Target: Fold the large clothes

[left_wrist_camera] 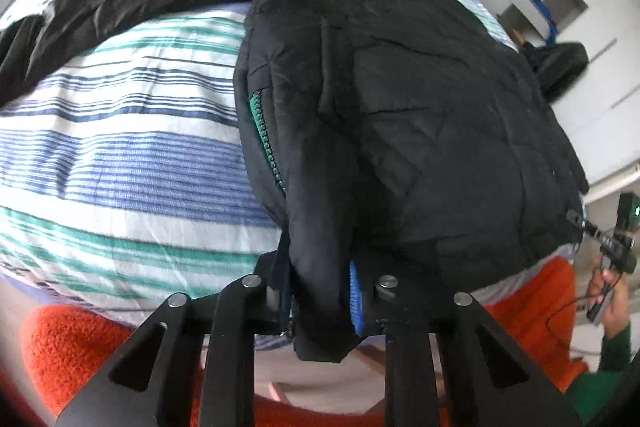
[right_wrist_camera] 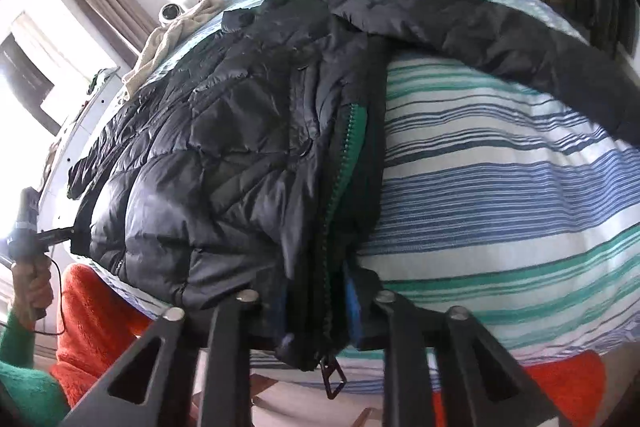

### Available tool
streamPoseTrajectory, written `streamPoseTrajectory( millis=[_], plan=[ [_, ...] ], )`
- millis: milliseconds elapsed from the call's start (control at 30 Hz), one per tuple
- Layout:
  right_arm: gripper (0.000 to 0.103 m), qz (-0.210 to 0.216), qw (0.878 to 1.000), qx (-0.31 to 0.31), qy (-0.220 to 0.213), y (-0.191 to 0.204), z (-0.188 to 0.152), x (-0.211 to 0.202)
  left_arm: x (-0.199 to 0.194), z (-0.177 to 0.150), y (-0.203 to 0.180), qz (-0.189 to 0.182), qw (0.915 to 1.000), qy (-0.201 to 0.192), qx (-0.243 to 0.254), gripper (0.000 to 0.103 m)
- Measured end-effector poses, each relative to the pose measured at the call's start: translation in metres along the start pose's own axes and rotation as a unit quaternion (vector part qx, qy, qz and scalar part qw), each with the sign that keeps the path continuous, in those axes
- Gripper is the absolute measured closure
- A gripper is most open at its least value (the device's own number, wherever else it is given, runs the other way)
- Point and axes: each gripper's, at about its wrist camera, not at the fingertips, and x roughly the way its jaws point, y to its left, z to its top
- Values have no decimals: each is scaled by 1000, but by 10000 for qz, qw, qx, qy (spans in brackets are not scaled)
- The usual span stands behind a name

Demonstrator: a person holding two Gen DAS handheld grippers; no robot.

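Bed's covered in a blue, green and white striped quilt (left_wrist_camera: 120, 155), bare stretch left of the left gripper (left_wrist_camera: 320, 291), which is clamped on the hem of the black quilted puffer jacket (left_wrist_camera: 420, 99); right gripper (right_wrist_camera: 320, 303) pinches its zipper edge, striped quilt open to its right.

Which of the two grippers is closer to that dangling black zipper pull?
Right. The zipper pull hangs just below the right gripper, which is shut on the jacket at its zipper edge. The left gripper is far off, at the jacket's opposite corner.
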Motion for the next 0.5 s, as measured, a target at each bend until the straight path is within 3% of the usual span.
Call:
streamPoseTrajectory(
  millis=[167,233,267,300,333,367,433,500],
  plan=[
    [83,-259,9997,24,-41,-3,-12,-11,-3,-29,-11,51,9999,19,113,83],
    [76,-391,9991,-42,-138,0,-12,-9,-1,-35,-17,254,9994,-89,219,76],
    [69,-466,9988,-46,-162,2,-9,-8,-3,-34,-19,360,9990,-136,247,75],
    [45,-541,9983,-49,-212,4,-7,-9,-7,-33,-21,412,9987,-176,241,71],
    [25,-563,9979,-74,-296,7,-4,-12,-12,-31,-24,484,9982,-264,246,65],
    [21,-564,9975,-114,-407,10,-3,-17,-21,-29,-28,532,9972,-434,289,59],
    [21,-599,9958,-211,-653,15,1,-31,-41,-25,-35,670,9936,-830,368,25],
    [21,-651,9937,-244,-873,18,7,-44,-66,-22,-43,888,9857,-1368,425,13]
  ],
)
